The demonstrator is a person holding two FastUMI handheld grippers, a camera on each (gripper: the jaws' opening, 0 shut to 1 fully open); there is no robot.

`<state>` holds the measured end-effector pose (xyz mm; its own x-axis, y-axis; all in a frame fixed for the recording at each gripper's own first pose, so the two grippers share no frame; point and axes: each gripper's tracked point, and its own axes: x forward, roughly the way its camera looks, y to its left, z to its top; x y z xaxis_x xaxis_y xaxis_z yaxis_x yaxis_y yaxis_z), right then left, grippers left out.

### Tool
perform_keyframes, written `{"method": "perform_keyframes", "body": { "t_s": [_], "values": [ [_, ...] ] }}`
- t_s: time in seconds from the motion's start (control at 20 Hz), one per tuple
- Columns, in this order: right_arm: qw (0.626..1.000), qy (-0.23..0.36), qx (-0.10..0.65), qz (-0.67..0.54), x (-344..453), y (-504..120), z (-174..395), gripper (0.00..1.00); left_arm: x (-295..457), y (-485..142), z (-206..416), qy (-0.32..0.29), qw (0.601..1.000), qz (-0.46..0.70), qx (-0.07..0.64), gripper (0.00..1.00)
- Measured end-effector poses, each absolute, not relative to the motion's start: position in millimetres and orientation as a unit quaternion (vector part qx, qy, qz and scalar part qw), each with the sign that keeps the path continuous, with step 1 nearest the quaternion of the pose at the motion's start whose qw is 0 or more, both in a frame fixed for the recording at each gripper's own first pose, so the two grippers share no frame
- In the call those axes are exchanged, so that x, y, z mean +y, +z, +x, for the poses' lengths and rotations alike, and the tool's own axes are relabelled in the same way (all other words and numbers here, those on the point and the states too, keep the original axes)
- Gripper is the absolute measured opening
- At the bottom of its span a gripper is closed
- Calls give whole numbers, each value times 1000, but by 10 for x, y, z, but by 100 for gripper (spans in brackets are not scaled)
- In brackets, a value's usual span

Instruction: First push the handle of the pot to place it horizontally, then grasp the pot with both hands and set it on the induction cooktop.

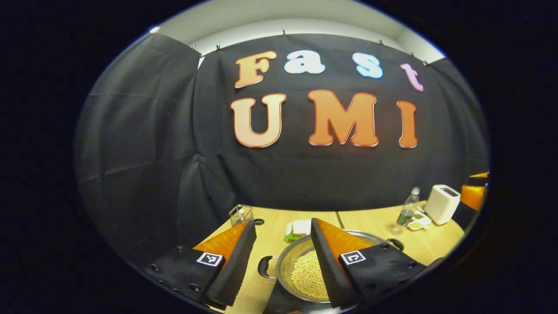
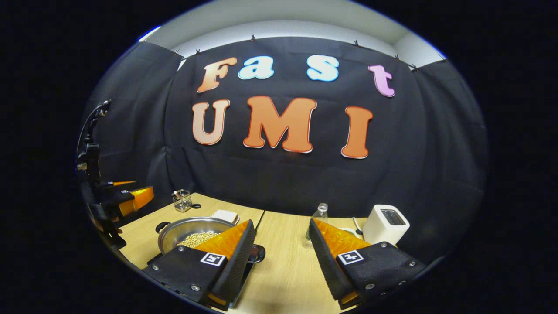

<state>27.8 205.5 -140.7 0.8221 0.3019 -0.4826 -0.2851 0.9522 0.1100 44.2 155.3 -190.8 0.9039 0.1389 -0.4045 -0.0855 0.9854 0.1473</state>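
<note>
Steel pot (image 1: 305, 270) of beans rests between both spread hand-held grippers (image 1: 281, 244) (image 2: 281, 248)

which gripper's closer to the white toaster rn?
Right. The right gripper hangs open with the white toaster just past its right finger; the left gripper is open over the steel pot of beans, toaster across the table.

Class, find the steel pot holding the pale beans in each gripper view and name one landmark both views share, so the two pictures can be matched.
Left gripper view: the pot sits bottom centre, between that gripper's fingers, its right side behind the right finger.
Right gripper view: the pot sits lower left, partly behind the left finger.
Shared landmark: the white toaster, at the right in both views.
</note>
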Motion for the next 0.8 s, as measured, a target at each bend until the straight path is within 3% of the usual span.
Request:
{"method": "perform_keyframes", "body": {
  "t_s": [0.25, 0.45, 0.5, 0.6, 0.7, 0.8],
  "values": [
    [966, 163, 197, 27, 1718, -835, 156, 83, 1284, -1256, 268, 44, 985, 31, 164, 83],
    [974, 164, 152, 34, 1447, -417, 82, 91, 1119, -894, 77, 38, 988, 4, 147, 99],
    [976, 159, 145, 33, 1368, -333, 69, 87, 1083, -795, 42, 34, 990, -5, 140, 99],
    [983, 140, 120, 26, 1190, -128, 65, 92, 1070, -550, -40, 34, 992, -11, 124, 98],
    [988, 123, 88, 13, 1012, 51, 84, 88, 1084, -243, -95, 32, 995, -6, 90, 98],
    [986, 145, 75, 25, 1049, 208, 26, 90, 1171, 45, -131, 40, 998, -1, 51, 98]
  ]
}}
